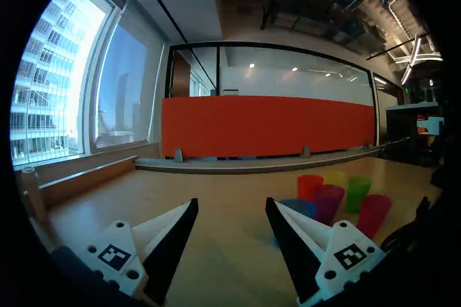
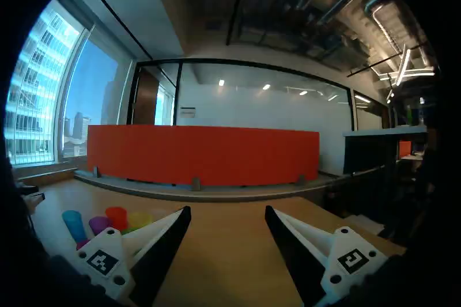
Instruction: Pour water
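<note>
Left tool (image 1: 230,203) released, jaws wide, grasping nothing; cups (image 1: 331,197) clustered tight on surface (image 1: 219,249), just right of it; right tool (image 2: 227,210) likewise released; risk: finger entering cluster topples neighbours, spilling; which cup holds water, cannot tell.

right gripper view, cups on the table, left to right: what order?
blue cup → purple cup → orange cup → yellow cup
</note>
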A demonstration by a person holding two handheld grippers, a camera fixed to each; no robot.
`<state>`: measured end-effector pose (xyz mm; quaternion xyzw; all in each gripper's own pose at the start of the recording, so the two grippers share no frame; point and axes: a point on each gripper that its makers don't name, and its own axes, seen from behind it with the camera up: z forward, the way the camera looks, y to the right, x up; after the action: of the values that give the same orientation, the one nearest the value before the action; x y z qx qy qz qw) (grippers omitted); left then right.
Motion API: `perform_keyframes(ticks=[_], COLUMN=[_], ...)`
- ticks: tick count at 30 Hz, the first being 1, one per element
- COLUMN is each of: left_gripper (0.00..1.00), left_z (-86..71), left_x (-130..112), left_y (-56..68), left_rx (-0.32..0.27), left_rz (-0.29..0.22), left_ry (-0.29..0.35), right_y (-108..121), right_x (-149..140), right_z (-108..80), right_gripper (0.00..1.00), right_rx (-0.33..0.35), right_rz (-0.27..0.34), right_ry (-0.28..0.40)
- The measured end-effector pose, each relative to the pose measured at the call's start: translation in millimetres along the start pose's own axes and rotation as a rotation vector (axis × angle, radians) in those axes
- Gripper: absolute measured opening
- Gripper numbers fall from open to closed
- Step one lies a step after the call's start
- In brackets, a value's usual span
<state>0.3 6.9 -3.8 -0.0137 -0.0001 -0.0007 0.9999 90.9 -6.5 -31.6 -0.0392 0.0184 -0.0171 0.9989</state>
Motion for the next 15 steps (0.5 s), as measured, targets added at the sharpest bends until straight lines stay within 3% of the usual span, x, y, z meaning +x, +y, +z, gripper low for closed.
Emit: perform_keyframes(ticks=[15], left_gripper=[0.86], left_z=[0.6], left_x=[0], left_y=[0.1], left_rx=[0.000], left_rz=[0.000], left_ry=[0.000], right_y=[2], right_x=[-13], right_z=[-0.3], right_gripper=[0.99], right_rx=[0.022], right_rz=[-0.018], right_ry=[0.003])
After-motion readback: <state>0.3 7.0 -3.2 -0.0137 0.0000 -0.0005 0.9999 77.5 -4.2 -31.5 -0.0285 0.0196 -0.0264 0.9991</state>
